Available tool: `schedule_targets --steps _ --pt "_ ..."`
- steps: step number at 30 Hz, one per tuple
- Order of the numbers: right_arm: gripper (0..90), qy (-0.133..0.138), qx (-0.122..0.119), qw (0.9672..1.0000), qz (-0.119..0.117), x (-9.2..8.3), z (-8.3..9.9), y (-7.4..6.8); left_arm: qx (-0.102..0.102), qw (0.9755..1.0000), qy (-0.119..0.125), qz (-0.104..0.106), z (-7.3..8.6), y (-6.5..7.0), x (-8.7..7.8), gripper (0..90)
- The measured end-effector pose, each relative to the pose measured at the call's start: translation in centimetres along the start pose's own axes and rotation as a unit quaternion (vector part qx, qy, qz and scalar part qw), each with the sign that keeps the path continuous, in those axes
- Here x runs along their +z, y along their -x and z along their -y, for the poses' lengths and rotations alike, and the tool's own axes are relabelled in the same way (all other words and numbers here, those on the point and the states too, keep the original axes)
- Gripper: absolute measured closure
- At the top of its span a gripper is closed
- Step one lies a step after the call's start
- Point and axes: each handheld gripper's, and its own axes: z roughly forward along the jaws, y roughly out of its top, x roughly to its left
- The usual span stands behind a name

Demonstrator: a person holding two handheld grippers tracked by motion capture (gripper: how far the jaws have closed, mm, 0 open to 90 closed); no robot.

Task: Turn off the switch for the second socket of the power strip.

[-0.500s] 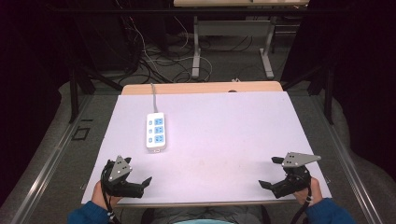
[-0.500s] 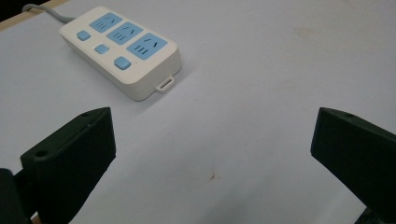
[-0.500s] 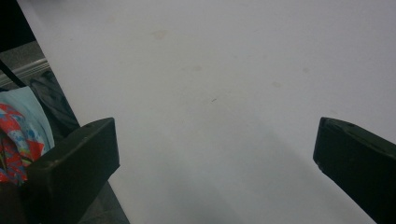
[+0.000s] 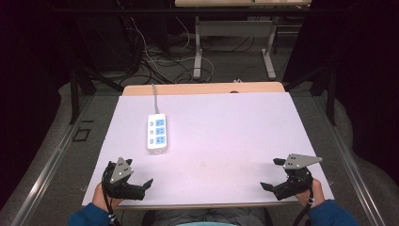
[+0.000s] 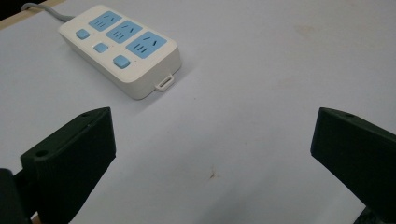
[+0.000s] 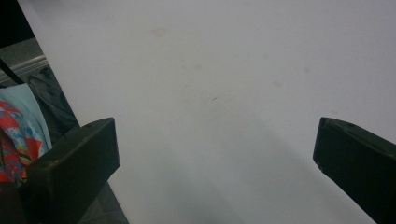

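Note:
A white power strip (image 4: 157,133) with blue sockets lies on the white table sheet (image 4: 226,132), left of centre, its grey cord (image 4: 154,96) running to the back edge. My left gripper (image 4: 139,176) rests at the front left corner, open and holding nothing. The left gripper view has the power strip (image 5: 122,46) ahead and to the left of my wide-apart jaws (image 5: 212,154), well out of reach of them. At the front right corner my right gripper (image 4: 271,173) is open too. Bare sheet lies between its jaws (image 6: 215,158) in the right gripper view.
A strip of wooden tabletop (image 4: 202,88) shows behind the sheet. Beyond it stand metal desk legs (image 4: 197,56) and loose floor cables (image 4: 141,61). The sheet's front edge runs just under both grippers. Patterned clothing (image 6: 18,135) shows past the table edge.

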Motion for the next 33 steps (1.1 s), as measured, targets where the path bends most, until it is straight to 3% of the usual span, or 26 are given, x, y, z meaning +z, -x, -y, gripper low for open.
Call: schedule_targets --steps 5,18,33 --pt "0.0 -0.009 -0.004 0.9999 -0.003 -0.10 -0.02 0.05 0.005 1.0000 -0.002 0.000 -0.08 -0.03 0.03 0.1" --pt "0.0 -0.001 -0.008 1.0000 0.003 -0.04 0.03 0.00 0.004 1.0000 -0.005 -0.003 -0.35 0.20 0.03 0.1" --pt "0.0 -0.006 -0.012 0.9999 -0.002 -0.04 -0.02 0.02 0.002 0.9997 -0.006 -0.023 -0.73 -0.02 0.22 0.1"
